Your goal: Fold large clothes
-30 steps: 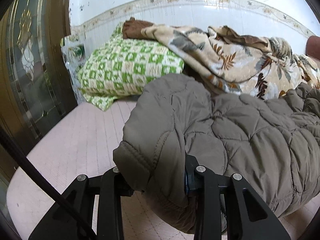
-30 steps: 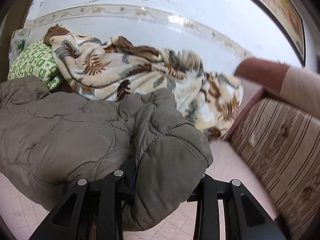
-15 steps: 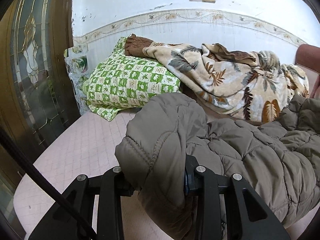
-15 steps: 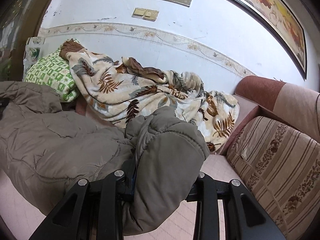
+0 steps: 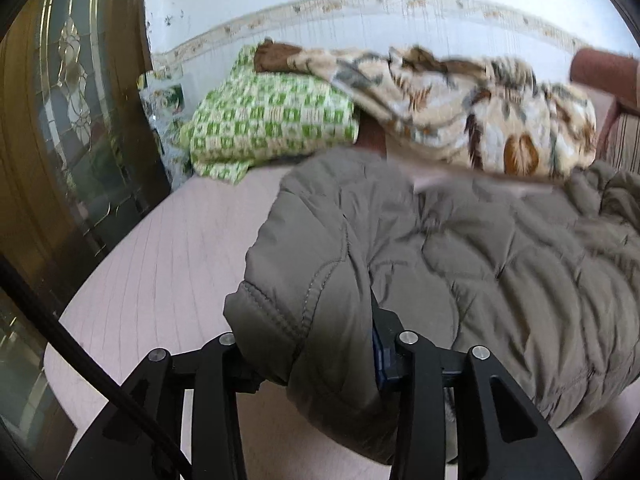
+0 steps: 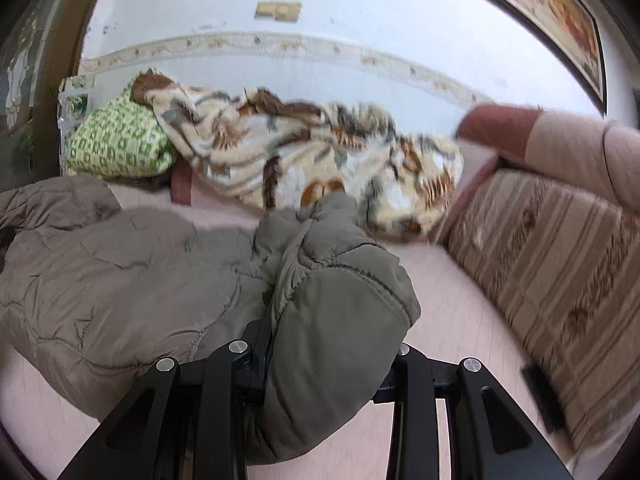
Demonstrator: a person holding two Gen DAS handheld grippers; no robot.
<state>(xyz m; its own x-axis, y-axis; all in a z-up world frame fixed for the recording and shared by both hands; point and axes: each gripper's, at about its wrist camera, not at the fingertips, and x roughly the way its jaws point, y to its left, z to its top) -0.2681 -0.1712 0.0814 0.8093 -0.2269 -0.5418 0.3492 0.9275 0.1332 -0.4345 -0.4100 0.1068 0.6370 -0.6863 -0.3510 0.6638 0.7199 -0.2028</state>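
Pink bed (image 5: 168,264) carries the brown padded jacket (image 5: 500,264), bunched, not yet folded flat. The left gripper (image 5: 316,364) and the right gripper (image 6: 320,364) each hold one thick corner, so most folding remains.

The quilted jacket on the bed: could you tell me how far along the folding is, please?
Done: both ends are picked up. In hand: the left gripper and the right gripper are each shut on a bunched end of the quilted jacket, its middle sagging onto the pink bed surface. Left: no neat fold shows yet, so it probably needs folding over and flattening.
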